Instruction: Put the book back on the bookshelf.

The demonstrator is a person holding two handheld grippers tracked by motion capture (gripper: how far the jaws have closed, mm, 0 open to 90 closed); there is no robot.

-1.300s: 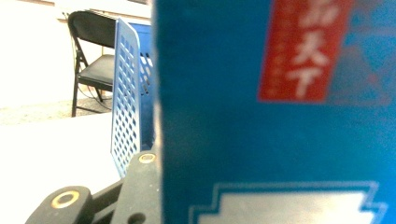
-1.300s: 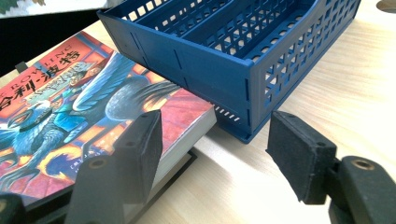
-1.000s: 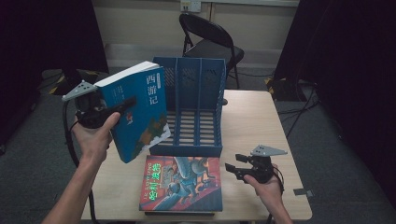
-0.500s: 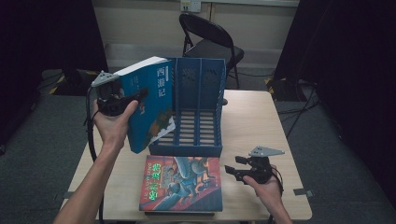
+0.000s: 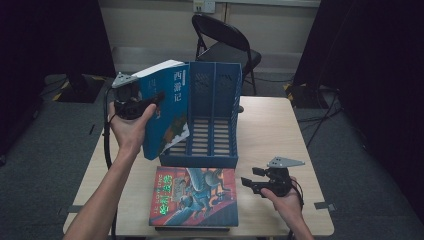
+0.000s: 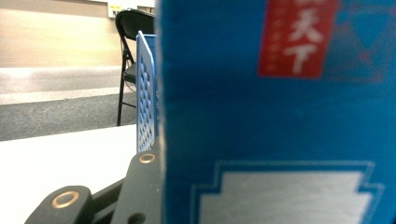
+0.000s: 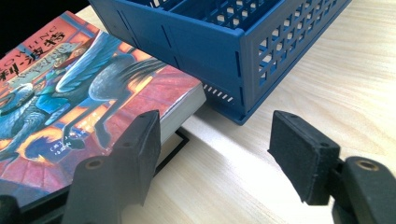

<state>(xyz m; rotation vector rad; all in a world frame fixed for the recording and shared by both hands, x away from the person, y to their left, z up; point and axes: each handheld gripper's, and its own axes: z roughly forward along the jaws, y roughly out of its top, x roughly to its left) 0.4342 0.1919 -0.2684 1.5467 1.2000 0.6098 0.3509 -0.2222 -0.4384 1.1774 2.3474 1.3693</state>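
Left gripper (image 5: pixel 150 102) has carried the blue paperback book (image 5: pixel 167 112) rightward to the blue slotted plastic file rack (image 5: pixel 215 120), jaws clamped on it, tilted. Two books total; red illustrated book (image 5: pixel 195 197) flat at table's (image 5: pixel 280 130) near edge. Right gripper (image 5: pixel 252 180) rests beside it, jaws spread, empty.

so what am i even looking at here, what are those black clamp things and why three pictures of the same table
A person sits at a light wooden table holding a black hand-held two-jaw gripper in each hand. The high view looks down from above; each of the other two pictures comes from a camera riding on one gripper, looking along its jaws. The left gripper is clamped on a blue paperback book, held tilted at the left side of a blue slotted plastic file rack. The right gripper rests open, holding nothing, near the table's front edge. Beside it a red illustrated book lies flat in front of the rack. A black folding chair stands behind the table.
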